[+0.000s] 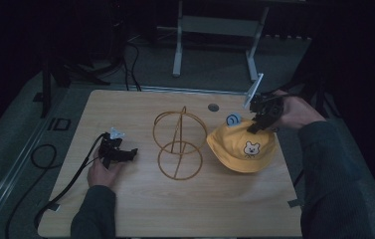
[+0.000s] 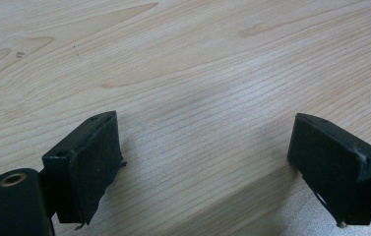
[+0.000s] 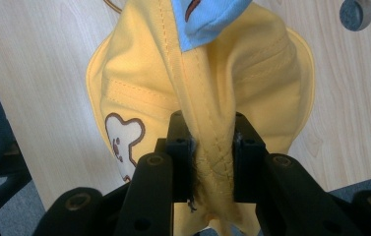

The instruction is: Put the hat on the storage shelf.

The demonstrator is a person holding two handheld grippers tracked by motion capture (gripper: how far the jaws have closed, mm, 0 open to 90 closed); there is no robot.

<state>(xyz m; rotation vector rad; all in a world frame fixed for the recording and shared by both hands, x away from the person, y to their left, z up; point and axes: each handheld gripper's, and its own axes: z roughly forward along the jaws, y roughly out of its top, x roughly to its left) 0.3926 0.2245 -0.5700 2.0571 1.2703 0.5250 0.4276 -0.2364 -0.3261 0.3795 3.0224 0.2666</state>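
The hat (image 1: 242, 144) was a small yellow cloth one with a soft brim, a white bear's face outlined in brown on its front and a pale blue tab (image 1: 234, 119) at its back edge. It sat at the right side of the wooden table (image 1: 125, 209), just to the right of the wire stand (image 1: 178, 144), with its far edge drawn up off the wood where it was gripped. Close up, the cloth was bunched into a ridge, with rows of yellow stitching running along it.

The right gripper (image 1: 252, 127) was pinched on that ridge near the top of the hat: in the right gripper view its black jaws stood narrow, the fold of yellow cloth (image 3: 212, 147) squeezed between them. The person's right hand (image 1: 294, 112) held it from the table's right edge. The left gripper (image 1: 131, 153) rested low on the left part of the table in the left hand (image 1: 103, 172); its jaws stood wide apart with nothing but bare wood grain between them, and its pads (image 2: 97, 167) touched nothing.

By my count there was one hat, one gold wire stand made of two rings joined by an upright, two grippers, and one round grey plug (image 1: 213, 107) set in the tabletop near the far edge.
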